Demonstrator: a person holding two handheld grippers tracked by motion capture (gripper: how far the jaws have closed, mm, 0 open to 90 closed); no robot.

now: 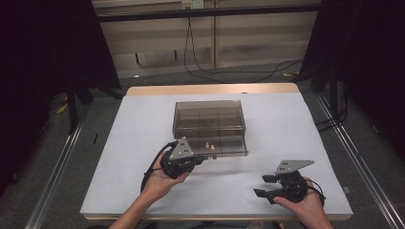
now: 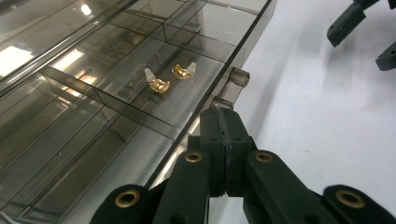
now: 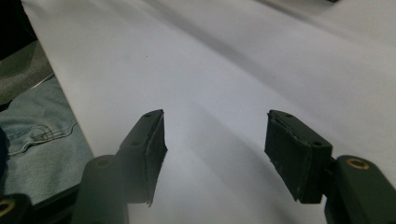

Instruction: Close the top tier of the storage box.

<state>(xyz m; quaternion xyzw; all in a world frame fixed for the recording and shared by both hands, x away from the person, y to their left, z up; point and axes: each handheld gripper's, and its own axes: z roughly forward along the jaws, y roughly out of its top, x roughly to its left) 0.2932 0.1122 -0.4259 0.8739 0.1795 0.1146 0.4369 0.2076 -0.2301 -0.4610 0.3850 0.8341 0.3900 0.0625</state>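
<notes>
We see the clear box (image 1: 210,125) near the middle of the desk (image 1: 296,124), its long axis running side to side and its lid shut. Two gold pieces (image 2: 170,78) lie in a front compartment. Our left gripper (image 2: 225,140), jaws pressed together, sits at the box's front edge beside the small latch (image 2: 238,77). Our right gripper (image 3: 212,149) rests near the desk's front right corner, jaws spread, holding nothing.
</notes>
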